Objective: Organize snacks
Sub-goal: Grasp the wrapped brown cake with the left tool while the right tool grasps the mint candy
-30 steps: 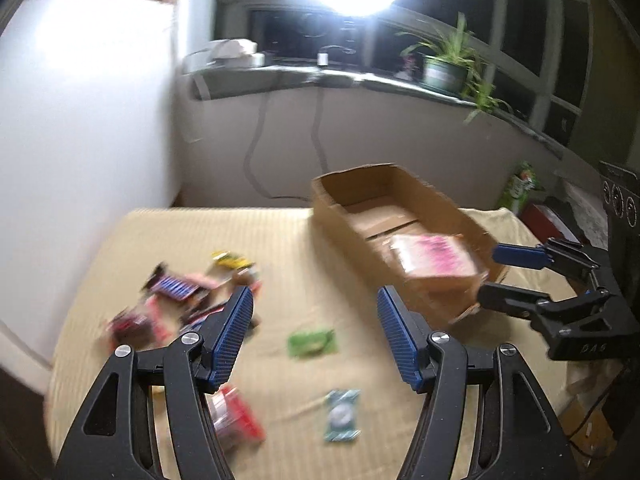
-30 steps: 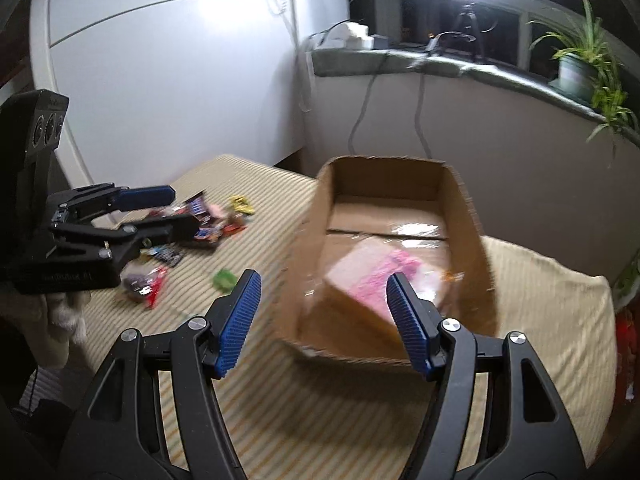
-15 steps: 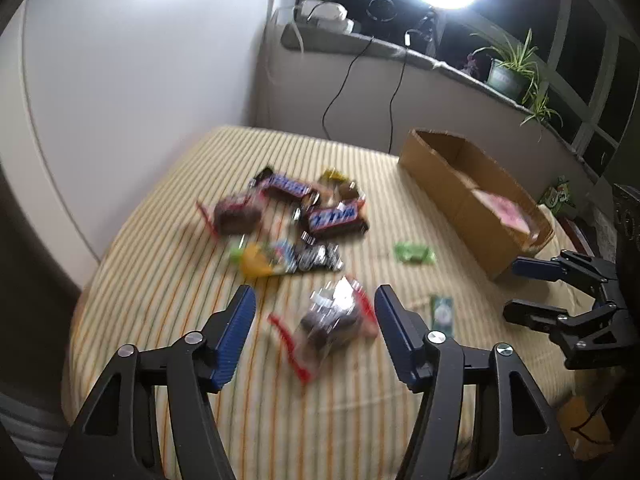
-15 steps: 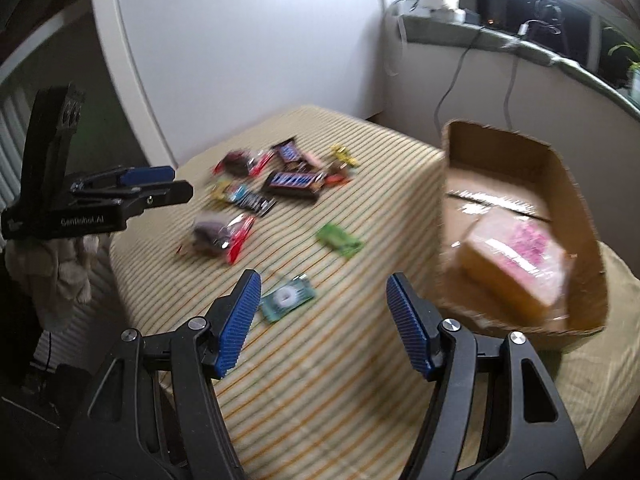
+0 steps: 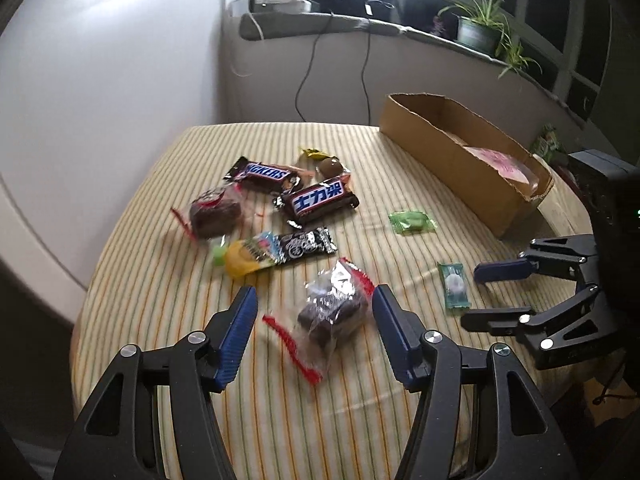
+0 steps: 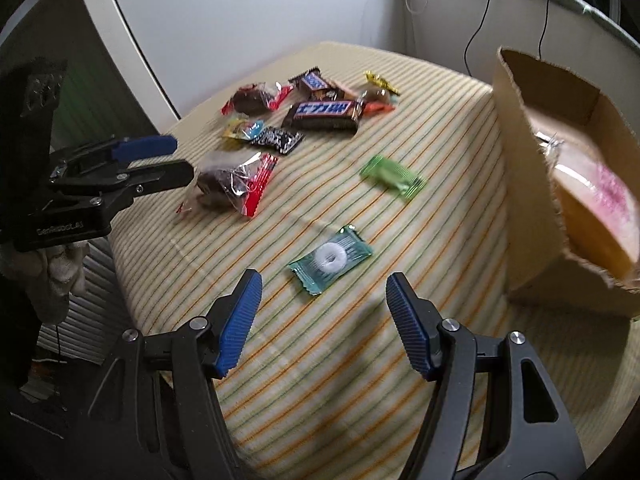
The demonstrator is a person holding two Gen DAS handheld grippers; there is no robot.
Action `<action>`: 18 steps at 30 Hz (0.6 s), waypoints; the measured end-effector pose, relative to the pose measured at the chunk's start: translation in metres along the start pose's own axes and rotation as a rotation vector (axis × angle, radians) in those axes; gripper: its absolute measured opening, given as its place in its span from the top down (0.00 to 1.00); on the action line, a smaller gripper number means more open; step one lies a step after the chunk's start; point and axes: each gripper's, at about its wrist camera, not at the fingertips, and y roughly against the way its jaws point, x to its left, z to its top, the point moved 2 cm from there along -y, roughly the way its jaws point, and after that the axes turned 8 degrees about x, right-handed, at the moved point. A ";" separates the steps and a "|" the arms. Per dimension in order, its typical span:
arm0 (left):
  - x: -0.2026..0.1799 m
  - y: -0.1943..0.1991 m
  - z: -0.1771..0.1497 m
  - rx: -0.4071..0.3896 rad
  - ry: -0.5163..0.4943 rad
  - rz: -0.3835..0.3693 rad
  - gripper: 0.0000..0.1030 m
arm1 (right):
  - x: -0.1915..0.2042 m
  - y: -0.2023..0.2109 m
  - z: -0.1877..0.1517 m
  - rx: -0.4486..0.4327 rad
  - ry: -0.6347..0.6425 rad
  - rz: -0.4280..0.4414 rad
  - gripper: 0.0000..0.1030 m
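On the striped cloth (image 5: 168,184), the left gripper (image 5: 314,312) hangs with its jaws spread around a clear-wrapped brownie (image 5: 332,316), pads not touching it. The right gripper (image 6: 322,308) is closing, still parted, nothing between its pads; the mint (image 6: 330,260) lies just beyond at 12 o'clock. A green candy (image 6: 392,176) sits farther on. More bars (image 5: 320,200) cluster at 11 o'clock of the brownie. At 2 o'clock of the mint stands the box (image 6: 520,184), a pink pack (image 6: 592,208) inside.
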 end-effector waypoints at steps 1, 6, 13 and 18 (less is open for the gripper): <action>0.000 -0.003 0.002 0.003 -0.007 -0.003 0.43 | 0.000 -0.003 0.001 0.008 -0.008 0.008 0.42; 0.001 -0.021 0.003 0.054 -0.047 -0.032 0.42 | 0.002 -0.011 0.012 0.016 -0.029 -0.002 0.42; -0.003 -0.029 0.001 0.079 -0.052 -0.056 0.39 | 0.010 -0.020 0.024 0.016 -0.002 -0.050 0.50; -0.013 -0.034 -0.009 0.101 -0.074 -0.059 0.49 | 0.018 -0.021 0.022 0.017 0.058 -0.114 0.53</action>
